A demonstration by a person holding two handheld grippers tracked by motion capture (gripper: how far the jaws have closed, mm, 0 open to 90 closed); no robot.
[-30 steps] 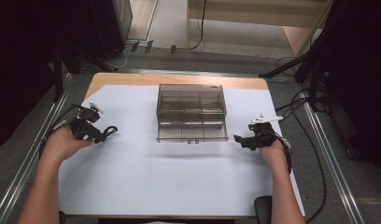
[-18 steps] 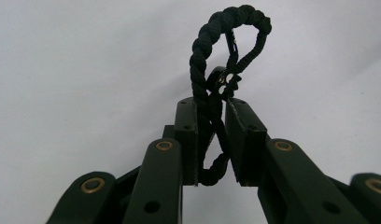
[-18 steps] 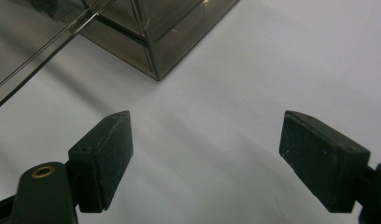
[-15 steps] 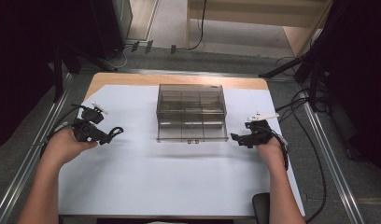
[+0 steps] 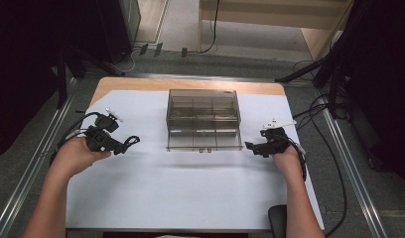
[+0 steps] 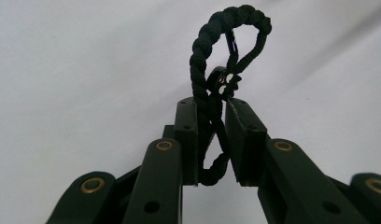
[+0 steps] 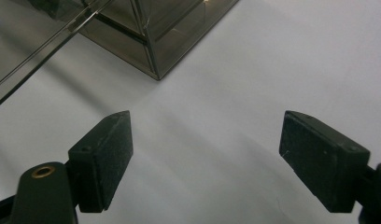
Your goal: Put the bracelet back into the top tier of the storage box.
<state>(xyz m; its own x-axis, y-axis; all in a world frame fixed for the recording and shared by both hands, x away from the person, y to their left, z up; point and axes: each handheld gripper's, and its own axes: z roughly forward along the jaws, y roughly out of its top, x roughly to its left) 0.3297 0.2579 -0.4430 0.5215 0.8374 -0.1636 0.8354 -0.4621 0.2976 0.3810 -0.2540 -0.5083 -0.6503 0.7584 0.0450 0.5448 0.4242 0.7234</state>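
Nearest, the person's two forearms come in over the near edge of the worktop (image 5: 190,198), which is covered by a white sheet.

The left hand (image 5: 76,156) holds the left gripper (image 5: 122,146) over the left part of the sheet, and its fingers (image 6: 186,135) are drawn close together on a black braided cord loop (image 6: 212,60). In the left gripper view the cord runs down between the two pads, which press on it from both sides, while its loop stands out past the fingertips with a small black ring where the strands meet. From above, the loop pokes out of the gripper towards the box, clear of the sheet as far as I can tell.

The right hand (image 5: 285,153) holds the right gripper (image 5: 250,146) at the right side of the sheet, just beside the near right corner of the box. Its fingers (image 7: 104,158) stand wide apart with nothing but white sheet between them.

Farther off, between the two grippers and towards the far edge, stands a smoky clear plastic compartment box (image 5: 203,119), divided into small cells. Its near wall lies just beyond the right gripper's fingertips, not touching them.
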